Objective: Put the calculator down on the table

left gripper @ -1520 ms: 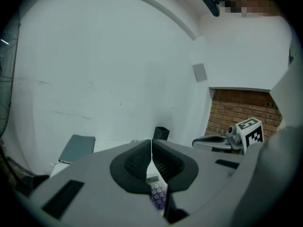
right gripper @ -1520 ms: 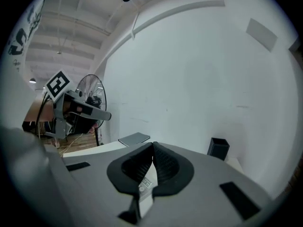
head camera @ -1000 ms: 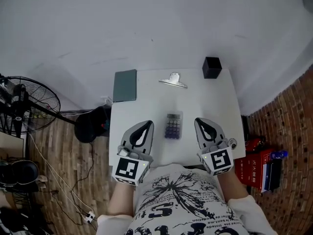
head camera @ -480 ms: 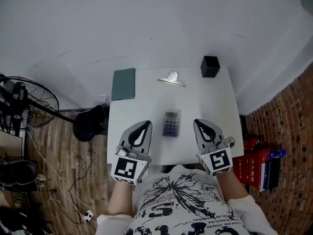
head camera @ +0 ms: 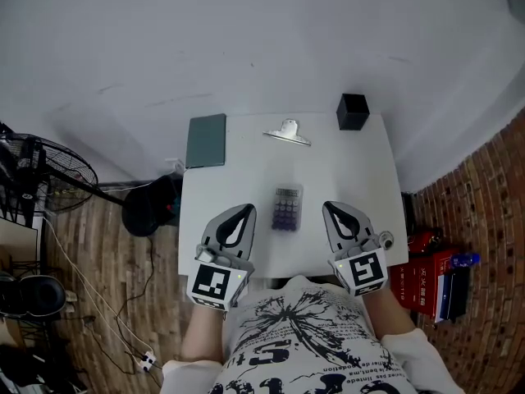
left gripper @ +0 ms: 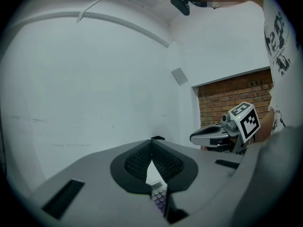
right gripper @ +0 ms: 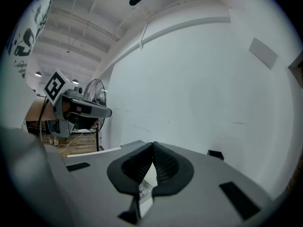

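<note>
The calculator, grey with dark purple keys, lies flat on the white table between my two grippers. My left gripper hovers just left of it, jaws shut with nothing in them. At the calculator's right, my right gripper is also shut and empty. In the left gripper view the shut jaws meet at their tips, and the calculator's keys show through the gap below. The right gripper view shows its jaws shut, a strip of the calculator beneath them.
A dark green notebook lies at the table's far left corner. A metal binder clip and a black box sit along the far edge. On the floor are a fan at left, a black bag and red books at right.
</note>
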